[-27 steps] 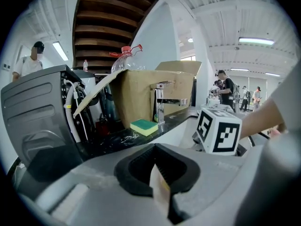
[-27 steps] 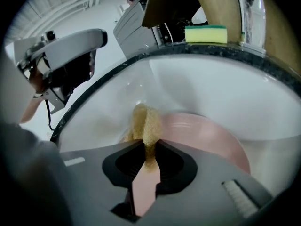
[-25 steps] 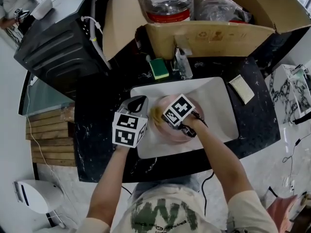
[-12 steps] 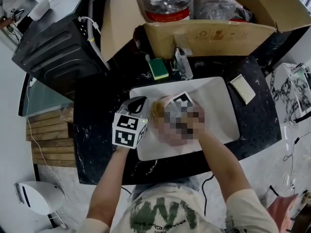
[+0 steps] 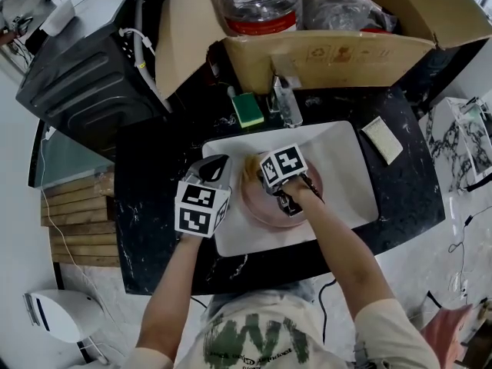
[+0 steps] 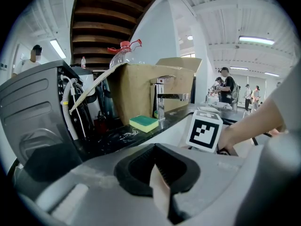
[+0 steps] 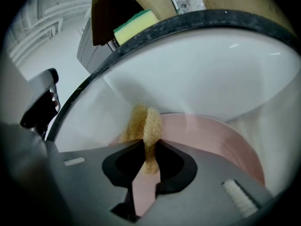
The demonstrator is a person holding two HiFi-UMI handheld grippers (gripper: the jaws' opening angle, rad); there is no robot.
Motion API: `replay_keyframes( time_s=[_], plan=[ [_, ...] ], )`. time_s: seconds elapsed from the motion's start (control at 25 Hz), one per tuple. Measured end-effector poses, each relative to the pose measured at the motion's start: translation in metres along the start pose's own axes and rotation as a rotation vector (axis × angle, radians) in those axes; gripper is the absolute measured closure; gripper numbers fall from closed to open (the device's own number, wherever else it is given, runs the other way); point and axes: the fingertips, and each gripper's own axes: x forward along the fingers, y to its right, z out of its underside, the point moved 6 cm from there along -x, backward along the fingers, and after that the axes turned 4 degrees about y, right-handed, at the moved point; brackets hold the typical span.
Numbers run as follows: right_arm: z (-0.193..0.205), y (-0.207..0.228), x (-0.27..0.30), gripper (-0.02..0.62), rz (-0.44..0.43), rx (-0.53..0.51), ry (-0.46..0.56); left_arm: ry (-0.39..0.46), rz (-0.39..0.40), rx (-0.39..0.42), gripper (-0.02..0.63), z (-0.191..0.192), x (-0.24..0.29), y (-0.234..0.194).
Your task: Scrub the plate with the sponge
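A pink plate (image 5: 269, 204) lies in the white sink (image 5: 346, 160). My left gripper (image 5: 218, 167) is at the plate's left rim, and in the left gripper view (image 6: 157, 173) its jaws are shut on a thin pink edge, the plate (image 6: 161, 197). My right gripper (image 5: 258, 177) is over the plate's far left part, shut on a tan sponge (image 5: 250, 166). The right gripper view shows the folded sponge (image 7: 146, 126) pinched between the jaws of that gripper (image 7: 148, 157), pressing on the plate (image 7: 211, 140).
A green-and-yellow sponge (image 5: 248, 108) lies on the black counter beside the faucet (image 5: 286, 98). Behind stand a cardboard box (image 5: 338, 52) and a large water bottle (image 5: 254, 2). A black appliance (image 5: 84, 75) is at the left, a small pad (image 5: 382, 139) at the sink's right.
My right gripper has carried the tan sponge a little toward the plate's far edge. The left gripper has stayed put at the plate's rim.
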Motion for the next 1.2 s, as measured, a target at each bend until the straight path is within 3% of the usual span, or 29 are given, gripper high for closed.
replay_keyframes(
  time_s=[0.36,1.2],
  plan=[
    [-0.002,0.017,-0.005,0.532,0.107,0.069,0.063,-0.001,-0.001,0.001,0.601,0.000,0.000,0.000],
    [0.009,0.058,-0.036,0.531,0.304,0.083,0.036,0.004,0.000,-0.004,0.601,-0.002,0.001,0.007]
  ],
)
